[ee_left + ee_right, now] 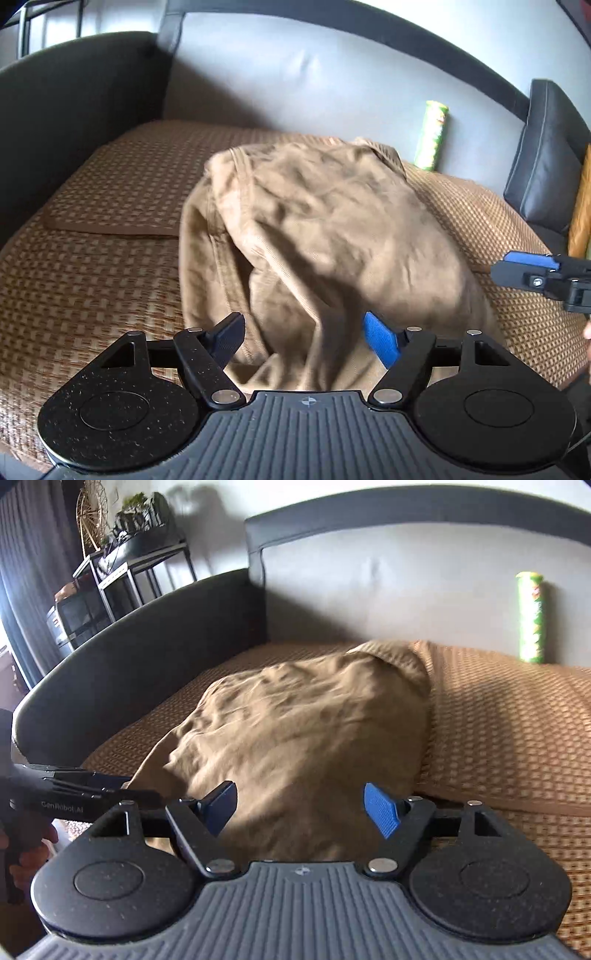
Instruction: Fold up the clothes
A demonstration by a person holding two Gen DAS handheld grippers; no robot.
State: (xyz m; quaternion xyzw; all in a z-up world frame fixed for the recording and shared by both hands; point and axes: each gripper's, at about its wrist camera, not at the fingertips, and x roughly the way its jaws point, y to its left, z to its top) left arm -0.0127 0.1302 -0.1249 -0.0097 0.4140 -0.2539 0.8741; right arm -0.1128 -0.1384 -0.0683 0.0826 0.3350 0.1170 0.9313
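Tan garment (325, 229), heavy cotton by the look, lying in a rumpled mound on the woven mat (110, 206) that covers the sofa seat, roughly mid-seat, nearer the front edge than the backrest. Looks like trousers or a jacket; cannot tell which, though stitched seams run down the left side and a band or collar-like edge sits at the far end. Probably soft and limp, with enough weight to drape and hold a crease; not slippery, not fragile. Likely to sag between two pinch points, so best taken by a seam or hemmed edge where layers bunch thick, such as the near left seam or the near right border. Long axis running near to far, tilted slightly rightward at the far end; banded end pointing toward the backrest, loose bulk toward the near edge. Fits either a partly folded bundle or a heap waiting to be spread; undecided from here.

Left gripper (304, 338) hovering over the near edge of the cloth, jaws spread wide, nothing between them. Right gripper (300, 809) likewise released, jaws apart above the near right part of the mound, gripping nothing. Green snack can (531, 618) upright against the grey backrest, far right, well apart from the cloth.
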